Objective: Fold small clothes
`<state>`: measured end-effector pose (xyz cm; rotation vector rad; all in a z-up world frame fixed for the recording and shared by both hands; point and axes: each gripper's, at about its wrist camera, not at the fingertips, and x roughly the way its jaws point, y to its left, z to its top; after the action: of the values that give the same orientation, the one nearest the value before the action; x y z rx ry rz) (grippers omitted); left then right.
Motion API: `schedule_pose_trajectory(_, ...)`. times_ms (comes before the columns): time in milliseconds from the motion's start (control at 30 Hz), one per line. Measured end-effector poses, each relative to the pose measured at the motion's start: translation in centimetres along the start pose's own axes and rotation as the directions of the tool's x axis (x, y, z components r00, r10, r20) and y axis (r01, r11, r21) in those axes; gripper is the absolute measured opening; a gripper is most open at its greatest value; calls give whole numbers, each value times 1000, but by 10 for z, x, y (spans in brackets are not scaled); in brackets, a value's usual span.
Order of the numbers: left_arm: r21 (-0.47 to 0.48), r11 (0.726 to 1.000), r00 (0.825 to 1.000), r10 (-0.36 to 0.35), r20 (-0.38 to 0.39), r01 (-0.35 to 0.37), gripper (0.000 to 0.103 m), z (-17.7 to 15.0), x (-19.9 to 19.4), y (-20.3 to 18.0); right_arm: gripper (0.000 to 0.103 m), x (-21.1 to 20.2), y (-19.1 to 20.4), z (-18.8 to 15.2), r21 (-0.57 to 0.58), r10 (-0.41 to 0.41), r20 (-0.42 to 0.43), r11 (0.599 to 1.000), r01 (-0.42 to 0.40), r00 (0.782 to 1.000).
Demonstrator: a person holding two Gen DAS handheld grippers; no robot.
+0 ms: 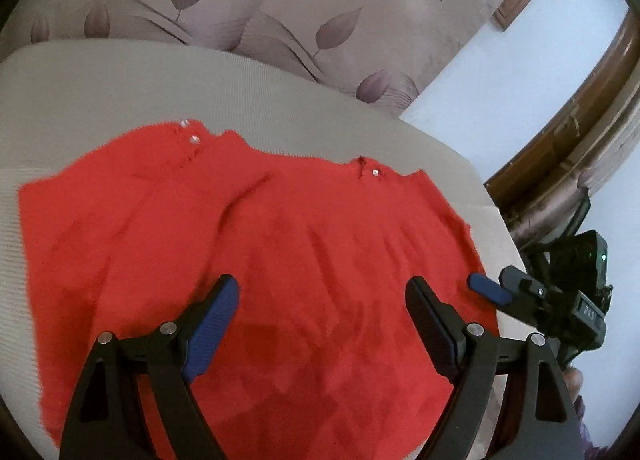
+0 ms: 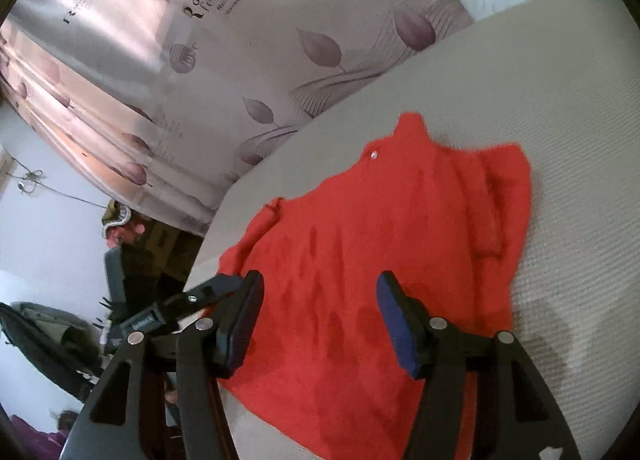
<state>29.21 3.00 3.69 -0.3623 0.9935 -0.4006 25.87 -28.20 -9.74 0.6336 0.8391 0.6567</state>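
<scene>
Left gripper [image 1: 322, 302]: jaws spread wide, holding nothing, poised above the near hem of the small red knitted garment [image 1: 256, 260]. Garment lies spread flat on the grey ribbed-cloth bench [image 1: 200, 88], small clear buttons [image 1: 190, 132] at its far edge. Right gripper [image 2: 320, 300]: jaws likewise apart, empty, over the garment's near edge.

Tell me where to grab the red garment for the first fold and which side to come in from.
Probably take the red garment at its bottom hem, nearest both open grippers, coming in low from that near side. It lies flat on the beige surface, hem toward you and buttoned neckline far, so left gripper and right gripper could each pinch a hem corner.
</scene>
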Motion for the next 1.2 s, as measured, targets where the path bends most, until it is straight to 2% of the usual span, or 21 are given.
schedule_pose_trajectory(67, -13, 1000, 1000, 28, 13, -28, 85, 4, 2, 9, 57, 2, -4, -2, 1, 0, -4, 1000, 0, 1000)
schedule_pose_trajectory(133, -46, 997, 997, 57, 60, -54, 85, 9, -7, 19, 57, 5, -6, -5, 4, -2, -13, 1000, 2, 1000)
schedule_pose_trajectory(167, -58, 991, 988, 123, 98, -117, 85, 15, -12, 28, 57, 6, -8, -7, 3, -1, -18, 1000, 1, 1000)
schedule_pose_trajectory(200, -65, 972, 962, 234, 140, -227, 85, 22, -19, 37, 57, 6, -9, -9, 0, -8, -20, 1000, 8, 1000)
schedule_pose_trajectory(233, -70, 957, 944, 289, 159, -281, 85, 25, -20, 45, 57, 7, -10, -9, -1, -19, -22, 1000, 18, 1000)
schedule_pose_trajectory(300, -116, 908, 881, 420, 220, -404, 85, 32, -36, 69, 56, 7, -18, -11, 15, -18, -23, 1000, 18, 1000)
schedule_pose_trajectory(333, -140, 893, 860, 450, 239, -428, 85, 33, -42, 80, 56, 7, -21, -11, 26, -10, -20, 1000, 10, 1000)
schedule_pose_trajectory(367, -168, 885, 852, 464, 243, -434, 85, 34, -48, 89, 56, 6, -23, -12, 32, -3, -14, 999, 4, 1000)
schedule_pose_trajectory(400, -203, 893, 864, 443, 240, -402, 85, 33, -55, 101, 56, 6, -24, -12, 32, 1, -13, 999, 0, 1000)
schedule_pose_trajectory(433, -238, 915, 893, 381, 241, -326, 85, 30, -63, 111, 56, 6, -24, -13, 30, 3, -11, 1000, -2, 1000)
schedule_pose_trajectory(467, -258, 922, 903, 352, 248, -288, 85, 27, -69, 117, 56, 5, -23, -13, 25, 6, -9, 1000, -6, 1000)
schedule_pose_trajectory(533, -233, 919, 896, 371, 246, -317, 85, 20, -74, 114, 56, 1, -22, -14, 19, 15, -1, 1000, -15, 1000)
schedule_pose_trajectory(633, -162, 936, 919, 342, 195, -314, 85, -3, -75, 105, 58, -12, -20, -13, 22, 16, 35, 1000, -17, 999)
schedule_pose_trajectory(700, -142, 949, 940, 301, 160, -280, 85, -22, -76, 100, 58, -31, -24, -15, 38, 12, 86, 999, -15, 996)
schedule_pose_trajectory(833, -104, 959, 955, 274, 111, -263, 85, -47, -62, 92, 58, -55, -32, -25, 45, -52, 109, 998, 48, 993)
schedule_pose_trajectory(933, -50, 945, 940, 327, 100, -324, 85, -55, -55, 83, 58, -59, -34, -35, 38, -96, 79, 995, 93, 992)
schedule_pose_trajectory(1067, -13, 939, 934, 343, 95, -344, 85, -57, -52, 78, 58, -58, -34, -50, 16, -133, 37, 991, 133, 990)
schedule_pose_trajectory(1100, -3, 937, 934, 348, 81, -349, 85, -58, -50, 78, 54, -58, -35, -53, 18, -123, 29, 992, 122, 992)
schedule_pose_trajectory(1167, 32, 929, 928, 367, 64, -369, 85, -59, -48, 74, 38, -59, -33, -59, 13, -104, 15, 994, 104, 994)
schedule_pose_trajectory(1200, 50, 926, 926, 372, 61, -375, 85, -59, -48, 73, 24, -58, -31, -61, 2, -116, 2, 993, 116, 993)
